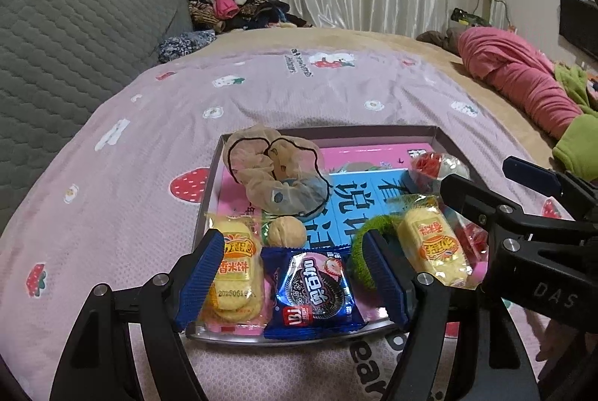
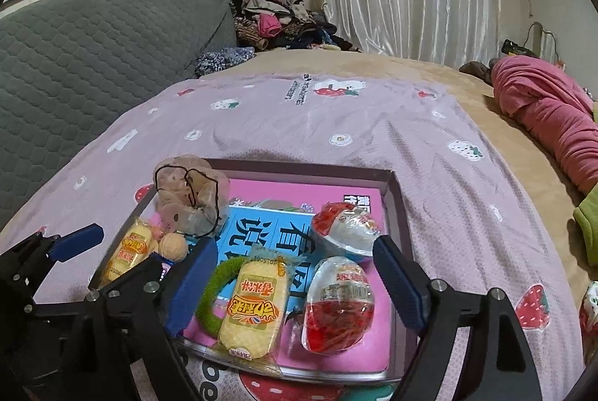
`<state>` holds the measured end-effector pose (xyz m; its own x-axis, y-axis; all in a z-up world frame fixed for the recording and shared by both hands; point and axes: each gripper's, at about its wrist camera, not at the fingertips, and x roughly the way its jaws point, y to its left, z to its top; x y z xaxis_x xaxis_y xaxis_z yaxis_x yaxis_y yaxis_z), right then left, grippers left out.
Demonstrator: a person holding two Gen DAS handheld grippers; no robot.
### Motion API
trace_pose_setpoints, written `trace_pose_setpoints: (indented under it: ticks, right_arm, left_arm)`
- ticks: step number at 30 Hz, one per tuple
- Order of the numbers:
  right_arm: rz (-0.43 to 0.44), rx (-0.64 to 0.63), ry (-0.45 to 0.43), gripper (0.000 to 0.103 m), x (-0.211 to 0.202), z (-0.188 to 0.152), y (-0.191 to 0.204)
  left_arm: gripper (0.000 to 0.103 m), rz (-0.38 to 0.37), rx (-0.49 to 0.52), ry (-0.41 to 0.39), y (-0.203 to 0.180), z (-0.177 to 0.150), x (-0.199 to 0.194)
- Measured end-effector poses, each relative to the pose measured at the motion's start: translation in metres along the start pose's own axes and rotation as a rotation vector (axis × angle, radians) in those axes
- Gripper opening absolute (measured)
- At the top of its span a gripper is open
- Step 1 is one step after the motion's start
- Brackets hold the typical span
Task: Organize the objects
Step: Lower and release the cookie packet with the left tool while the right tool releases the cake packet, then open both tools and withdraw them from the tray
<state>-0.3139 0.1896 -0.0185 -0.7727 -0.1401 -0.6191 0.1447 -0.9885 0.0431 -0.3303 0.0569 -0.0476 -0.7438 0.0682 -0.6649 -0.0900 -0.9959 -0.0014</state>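
Sorting step, with snacks gathered in tray (image 1: 209,191) on bed. Left claw (image 1: 291,281) spread wide astride blue cookie packet (image 1: 314,292); right claw (image 2: 295,285) likewise released, flanking rice-cracker pack (image 2: 254,311). Next: descend squarely, then pinch.

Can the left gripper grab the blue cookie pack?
Probably yes. The left gripper is open, its fingers either side of the blue cookie pack, with nothing lying on top of it.
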Motion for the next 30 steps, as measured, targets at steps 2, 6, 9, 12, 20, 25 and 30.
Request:
trace_pose_setpoints:
  ticks: [2,6,9,12,20,25,30]
  right_arm:
    - [-0.001,0.007,-0.009,0.088,-0.003,0.001,-0.002]
    - [-0.006,0.016,-0.033,0.089,-0.013,0.005,-0.003]
    - [-0.008,0.022,-0.055,0.089,-0.021,0.007,-0.003]
    - [-0.004,0.025,-0.071,0.089,-0.03,0.008,-0.001]
    - [-0.01,0.042,-0.063,0.09,-0.048,0.006,0.002]
    - [-0.014,0.02,-0.067,0.09,-0.065,0.007,0.01]
    - [-0.014,-0.012,-0.063,0.09,-0.083,0.007,0.019]
  left_arm:
    - [0.078,0.008,-0.001,-0.008,0.001,0.001,-0.004]
    - [0.078,0.008,-0.018,-0.033,0.007,0.006,-0.016]
    - [0.078,0.017,-0.026,-0.049,0.011,0.008,-0.023]
    - [0.078,0.019,-0.036,-0.058,0.014,0.01,-0.03]
    - [0.078,0.008,-0.059,-0.081,0.021,0.014,-0.052]
    - [0.078,0.032,-0.072,-0.091,0.025,0.013,-0.07]
    - [0.099,0.055,-0.077,-0.094,0.027,0.007,-0.092]
